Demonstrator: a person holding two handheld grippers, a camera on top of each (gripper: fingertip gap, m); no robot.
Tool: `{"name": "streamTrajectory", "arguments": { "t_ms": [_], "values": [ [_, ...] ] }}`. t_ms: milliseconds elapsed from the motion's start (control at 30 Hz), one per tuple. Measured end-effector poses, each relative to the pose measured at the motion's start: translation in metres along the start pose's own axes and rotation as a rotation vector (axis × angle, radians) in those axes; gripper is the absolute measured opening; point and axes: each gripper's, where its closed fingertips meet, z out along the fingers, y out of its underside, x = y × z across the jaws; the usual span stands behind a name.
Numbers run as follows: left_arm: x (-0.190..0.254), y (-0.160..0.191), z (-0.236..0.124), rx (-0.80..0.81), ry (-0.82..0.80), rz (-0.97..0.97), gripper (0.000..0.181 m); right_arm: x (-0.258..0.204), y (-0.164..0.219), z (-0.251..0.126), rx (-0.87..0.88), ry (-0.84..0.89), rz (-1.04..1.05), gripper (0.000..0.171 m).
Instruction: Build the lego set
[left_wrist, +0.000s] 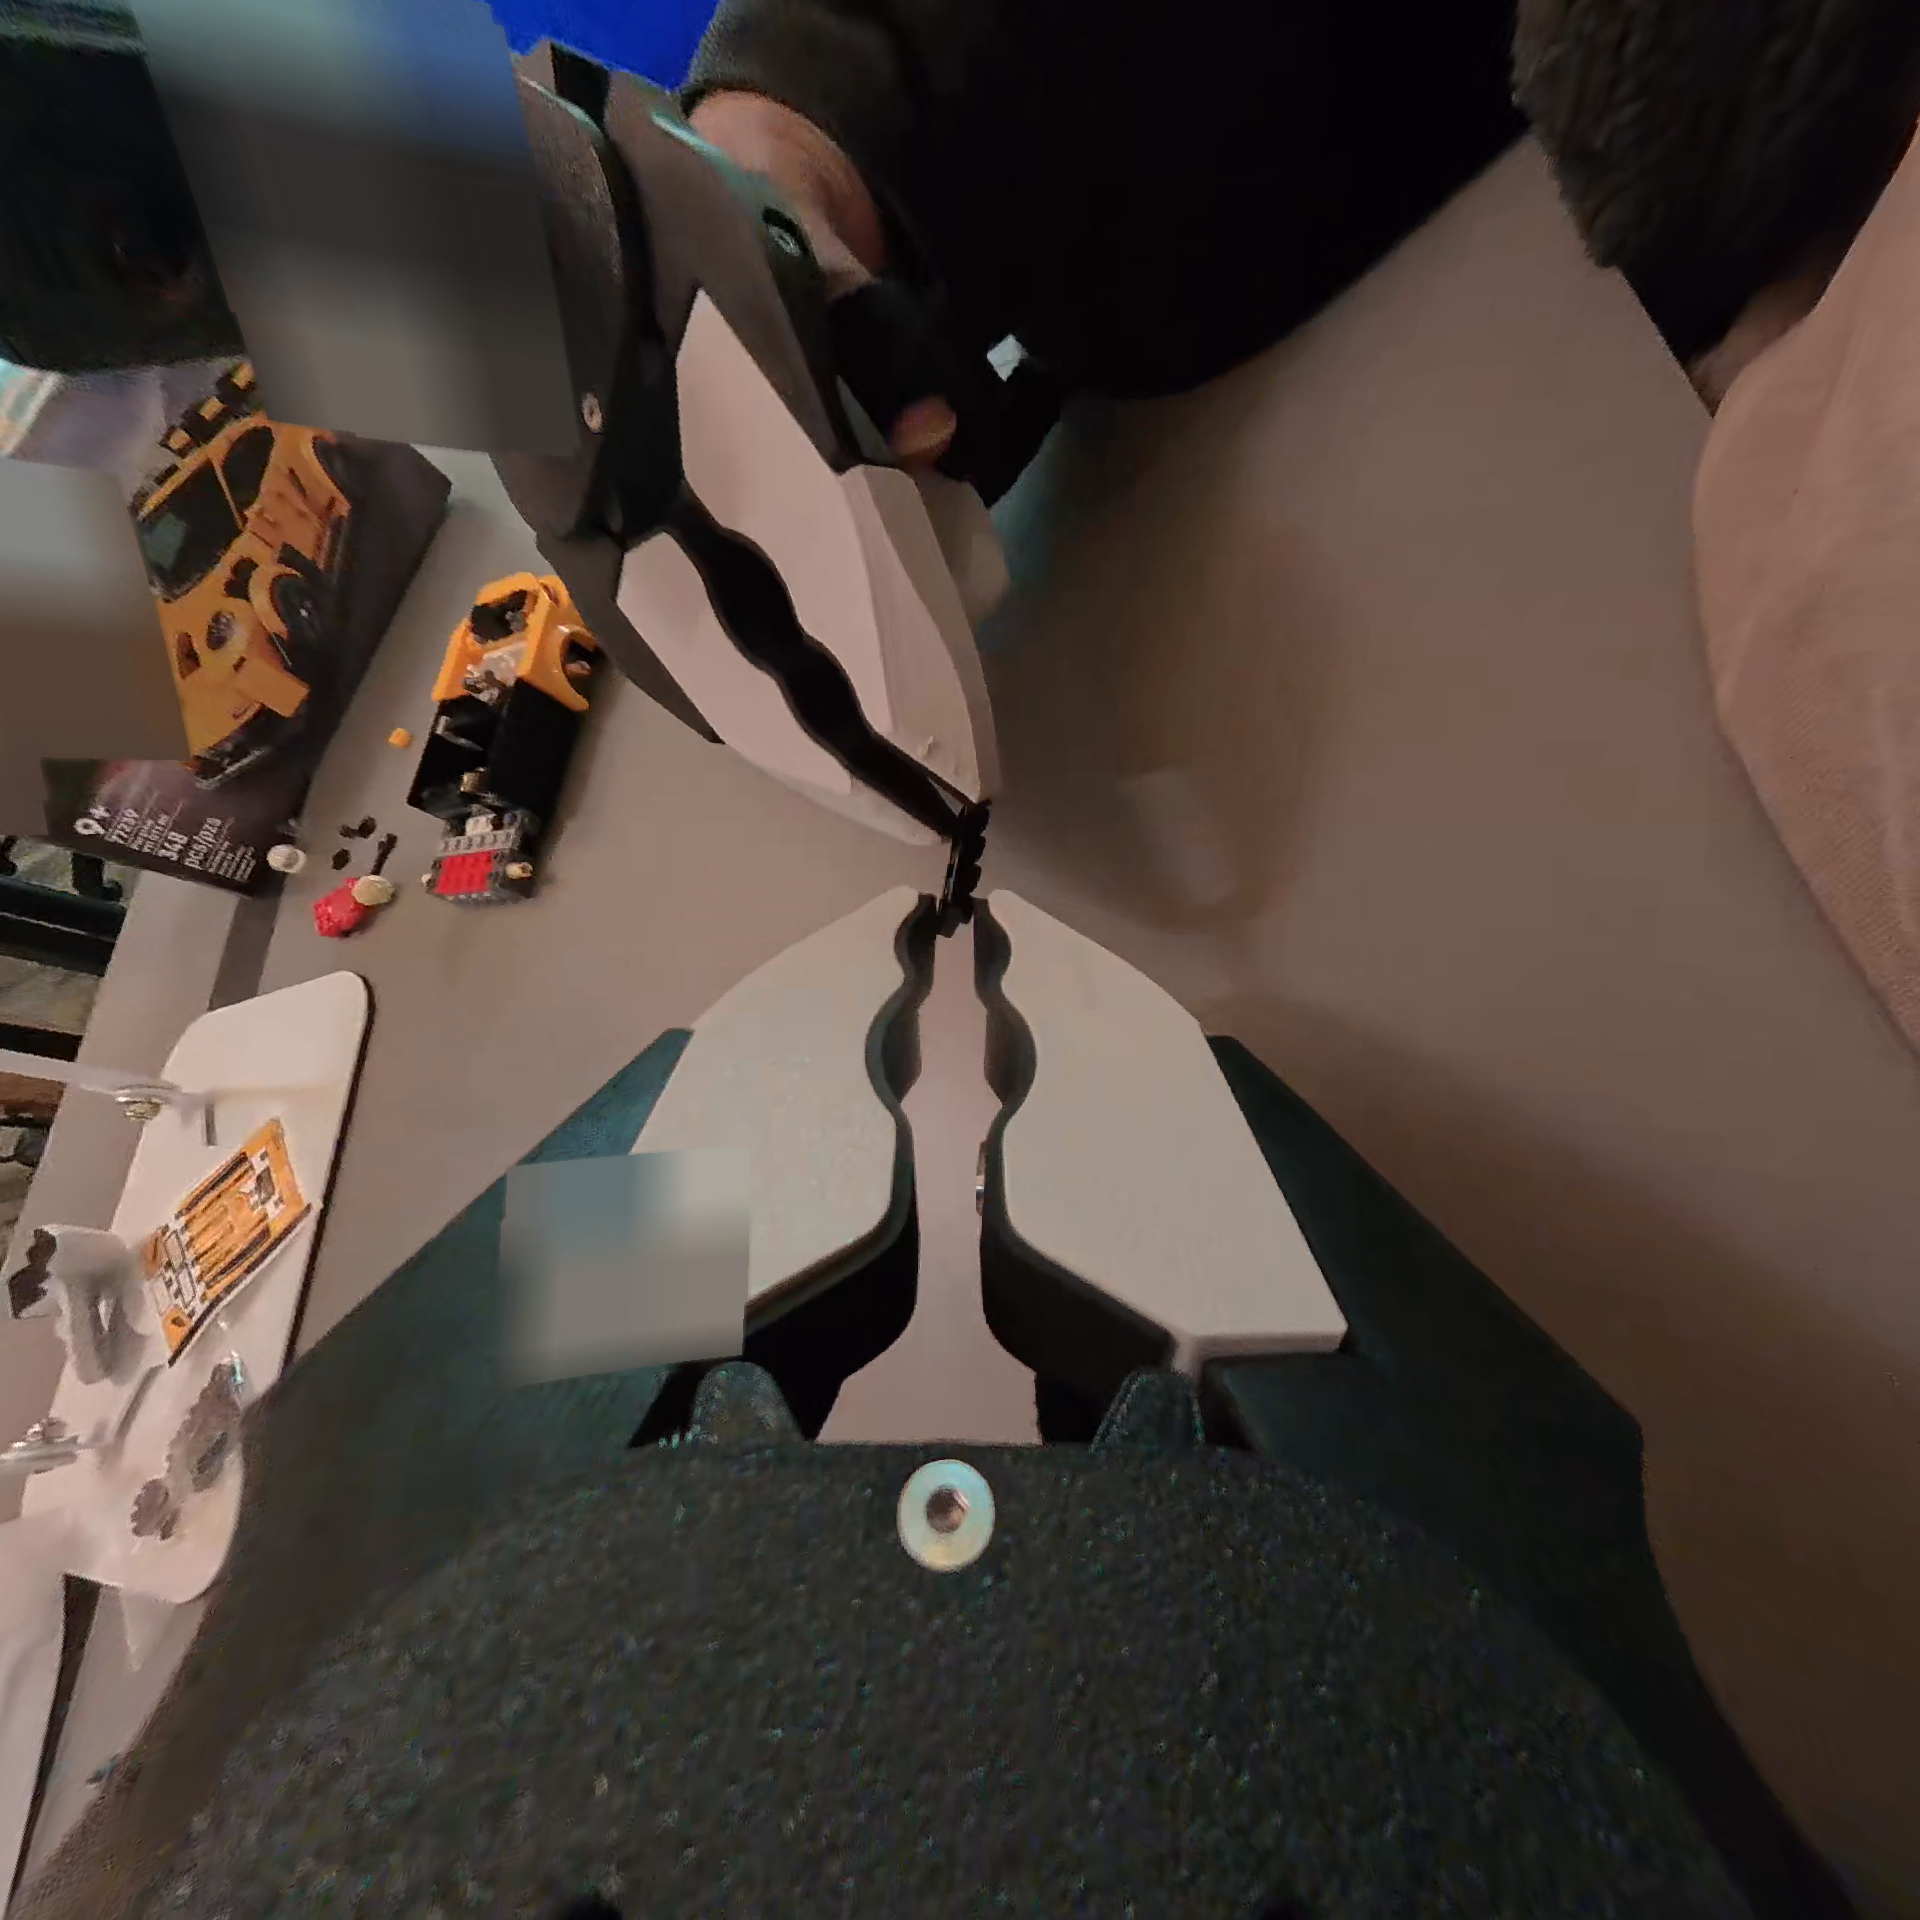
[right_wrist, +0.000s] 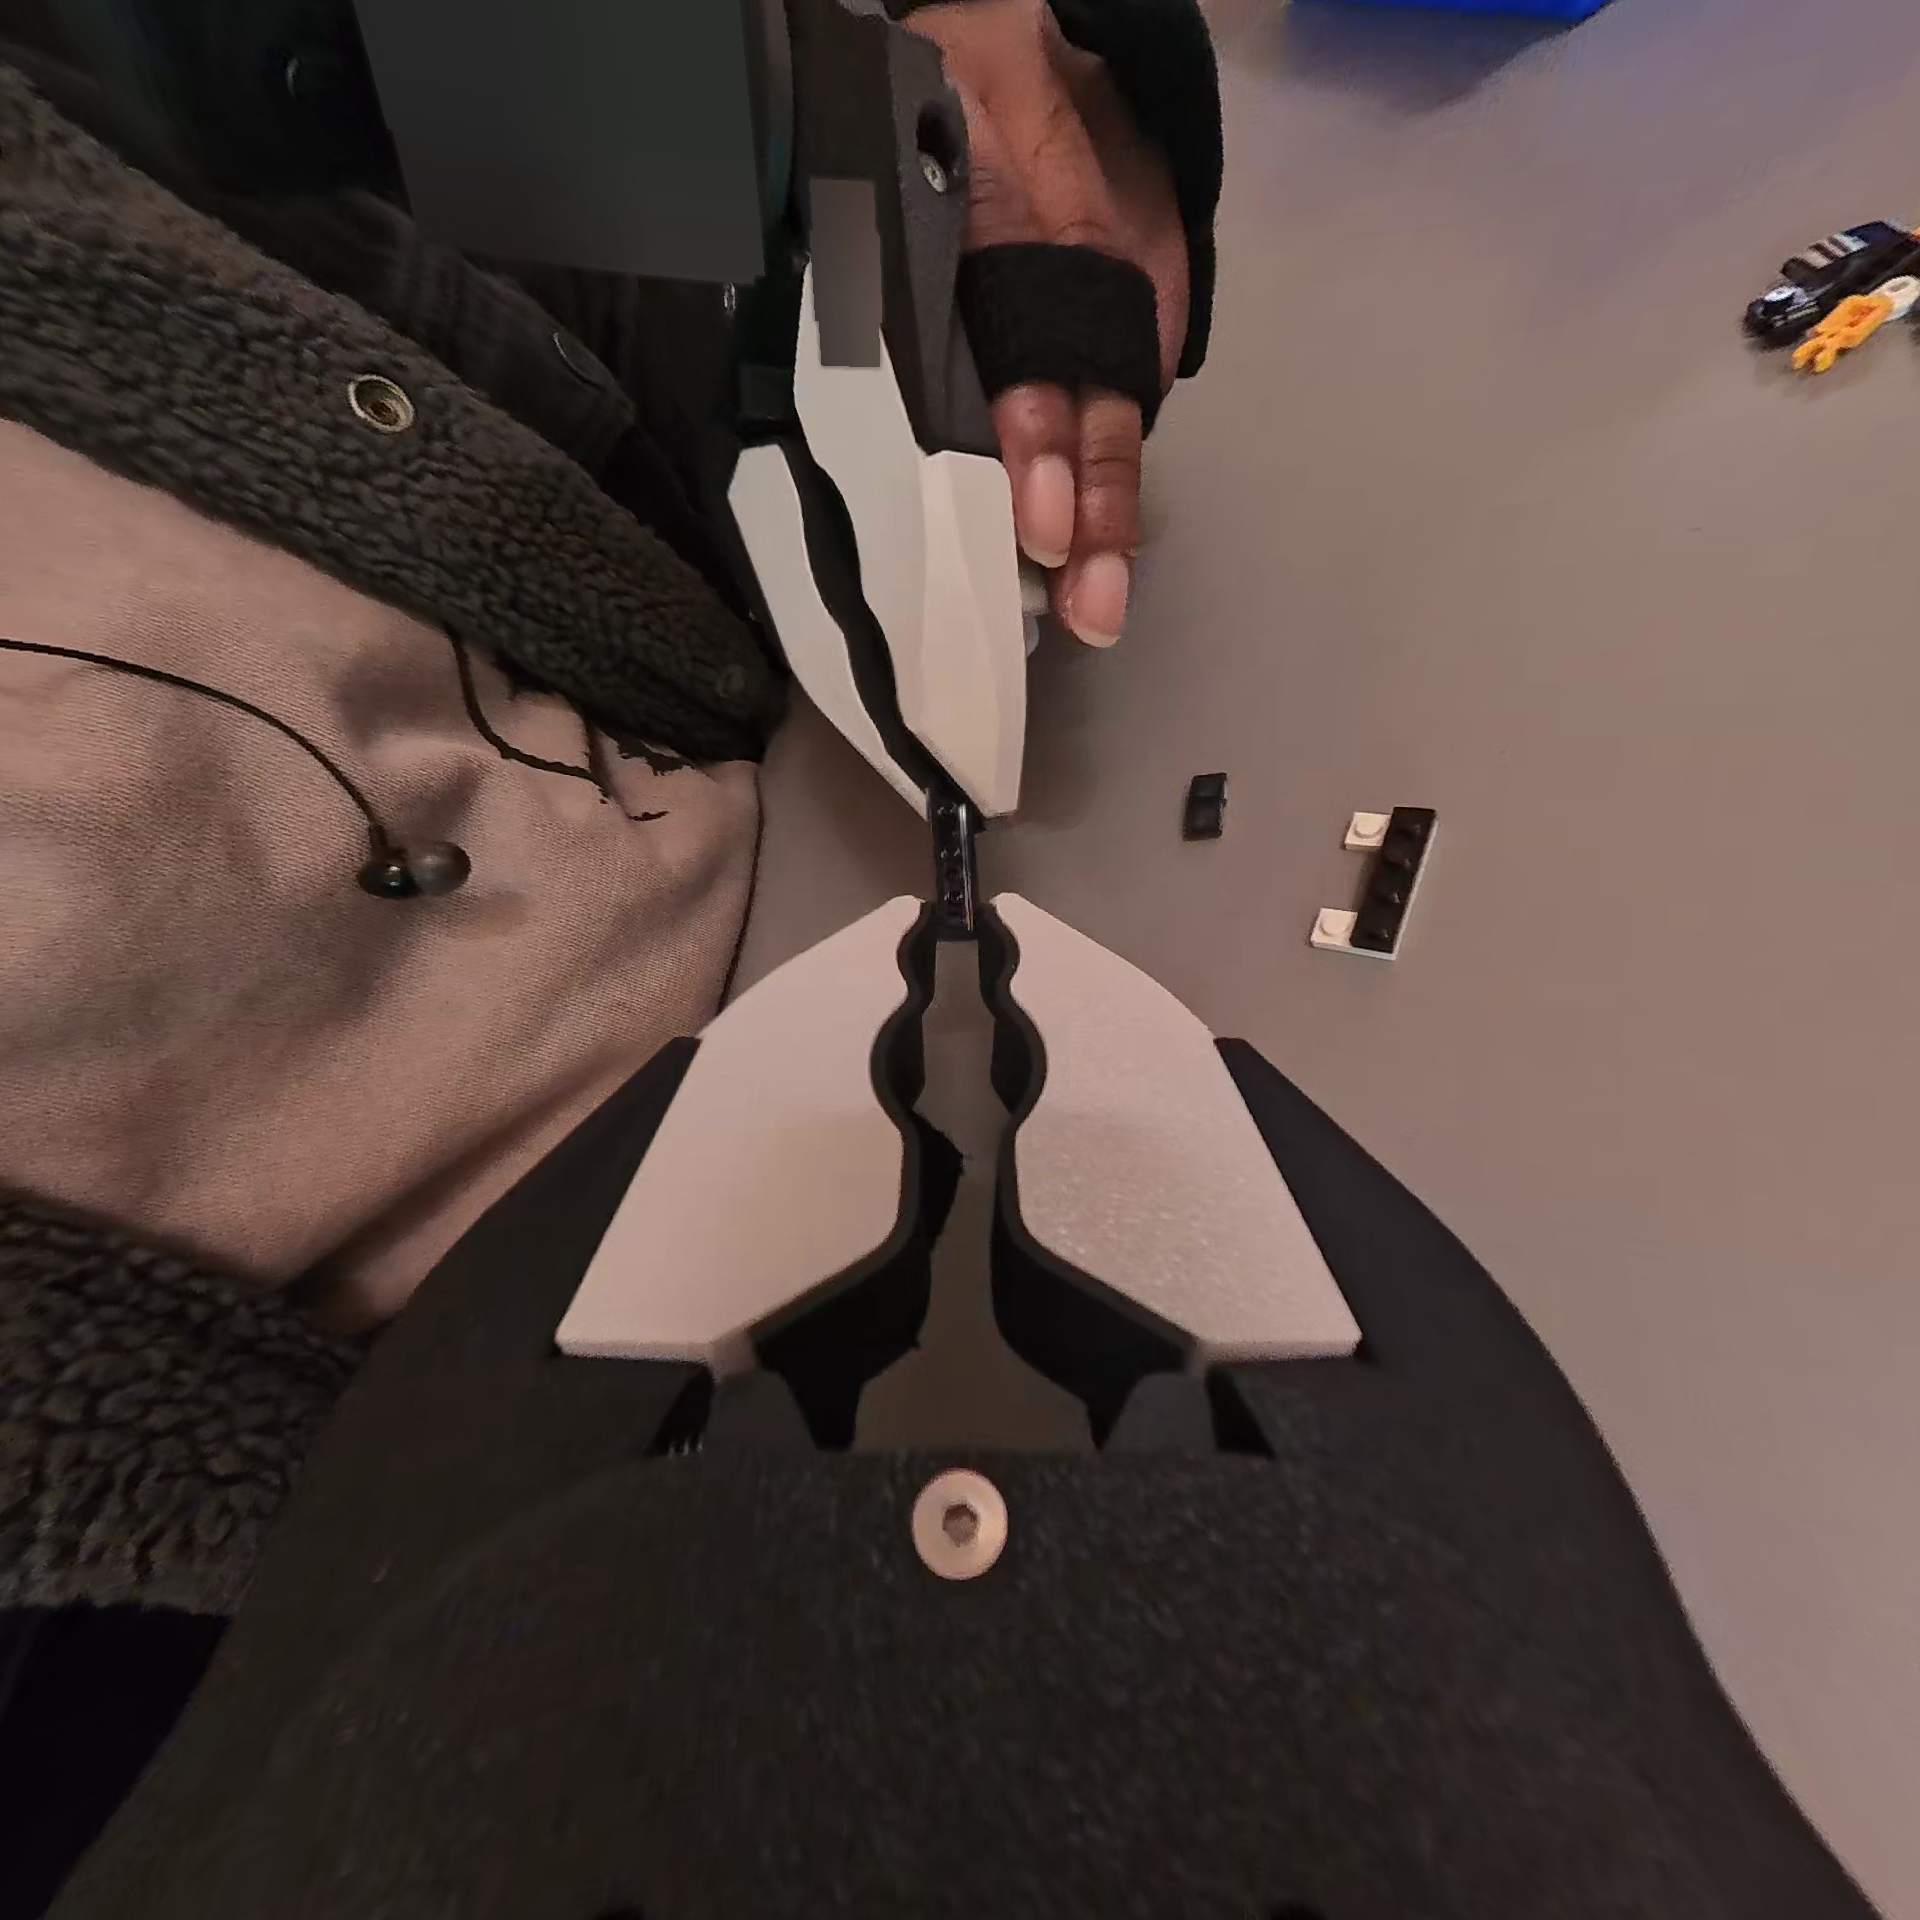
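Above the grey counter (right_wrist: 1507, 540), both claws meet tip to tip on one small black piece (right_wrist: 953, 864), a thin studded strip.

- Left claw (left_wrist: 948, 914): clenched on one end of the black piece; its white fingers (left_wrist: 790, 1101) nearly meet at the tips. In the right wrist view it enters from 12 o'clock, with a bare hand (right_wrist: 1070, 343) in a black strap on its grip.
- Right claw (right_wrist: 954, 920): clenched on the other end of the same piece. In the left wrist view it comes down from 11 o'clock, held by a gloved hand (left_wrist: 883, 322).
- Black piece: clear of the counter, spanning the gap between the two claw tips, upright in both views.
- Car build (left_wrist: 499, 727): orange and black, partly assembled, red studs at its near end; on the counter at 10 o'clock in the left wrist view, well apart from the claws.
- Box (left_wrist: 260, 623): dark, with an orange car picture, just beside the build at 9 to 10 o'clock.
- Loose bits (left_wrist: 348, 904): red, black and pale, near the build's red end.
- White tray (left_wrist: 270, 1049): at 8 o'clock, bearing a sticker sheet (left_wrist: 223, 1236).
- Black-and-white plate assembly (right_wrist: 1377, 883): at 3 o'clock in the right wrist view, with a small black brick (right_wrist: 1205, 805) just beside it.
- Mixed parts (right_wrist: 1839, 301): dark, orange and white, at 2 o'clock near the frame edge.
- Jacket (right_wrist: 312, 935): tan with dark fleece trim, at 9 o'clock.
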Motion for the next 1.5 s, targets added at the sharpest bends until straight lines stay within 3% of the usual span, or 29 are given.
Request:
{"name": "streamTrajectory", "arguments": {
  "t_ms": [133, 233, 333, 400, 600, 733, 800, 900, 967, 1233, 1500],
  "values": [
    [-0.004, 0.003, 0.001, 0.012, 0.036, -0.163, 0.005, 0.009, -0.005, -0.004, 0.026, 0.068, -0.042, 0.006],
    [-0.010, 0.012, 0.005, 0.048, 0.165, -0.589, 0.004, 0.017, -0.023, -0.015, 0.095, 0.263, -0.301, 0.017],
    [-0.018, 0.006, 0.006, 0.198, 0.351, -1.079, 0.004, 0.022, -0.024, -0.018, 0.015, 0.462, -0.595, 0.022],
    [-0.022, 0.007, 0.006, 0.271, 0.436, -1.278, 0.004, 0.029, -0.020, -0.016, -0.065, 0.565, -0.715, 0.022],
    [-0.026, 0.008, 0.006, 0.338, 0.510, -1.443, 0.004, 0.037, -0.018, -0.012, -0.111, 0.651, -0.776, 0.008],
    [-0.025, 0.015, 0.007, 0.259, 0.433, -1.326, 0.006, 0.038, -0.007, -0.010, -0.163, 0.569, -0.616, 0.008],
    [-0.030, 0.024, -0.001, 0.179, 0.311, -1.119, 0.022, 0.041, 0.008, -0.009, -0.243, 0.531, -0.544, 0.008],
    [-0.027, 0.047, -0.010, -0.056, 0.138, -0.729, 0.025, 0.048, 0.027, -0.002, -0.356, 0.512, -0.445, 0.008],
    [-0.018, 0.057, -0.011, -0.165, 0.139, -0.602, 0.024, 0.050, 0.036, 0.004, -0.401, 0.498, -0.419, 0.008],
    [0.009, 0.079, -0.003, -0.337, 0.221, -0.495, 0.022, 0.053, 0.038, 0.011, -0.403, 0.506, -0.412, 0.009],
    [0.009, 0.075, 0.005, -0.292, 0.230, -0.525, 0.008, 0.051, 0.020, 0.001, -0.272, 0.497, -0.384, 0.017]
  ]
}}
